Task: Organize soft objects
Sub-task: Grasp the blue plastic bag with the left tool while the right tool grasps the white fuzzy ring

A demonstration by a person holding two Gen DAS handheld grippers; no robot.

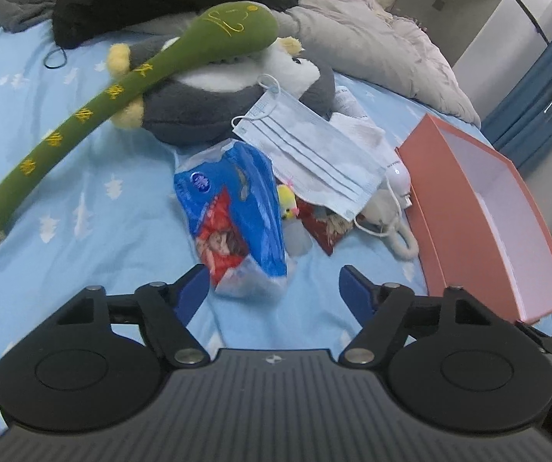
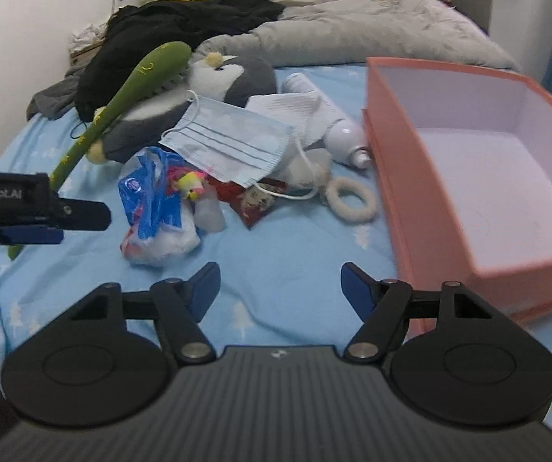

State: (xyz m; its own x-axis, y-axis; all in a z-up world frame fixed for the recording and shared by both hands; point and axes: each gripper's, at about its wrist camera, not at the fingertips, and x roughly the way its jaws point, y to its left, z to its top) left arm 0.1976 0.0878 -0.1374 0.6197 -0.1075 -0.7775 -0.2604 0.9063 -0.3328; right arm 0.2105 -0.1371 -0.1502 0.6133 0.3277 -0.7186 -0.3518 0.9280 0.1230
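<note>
Your left gripper (image 1: 272, 283) & right gripper (image 2: 279, 283) both part-open, empty, w/ tissue pack (image 1: 233, 208) mid-frame on bed (image 1: 83, 177).

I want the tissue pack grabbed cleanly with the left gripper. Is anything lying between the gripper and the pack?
Nothing visible does. The left gripper is open, with only bare blue sheet before the tissue pack. The pack's near end already sits by the left finger. The face mask lies behind it.
</note>
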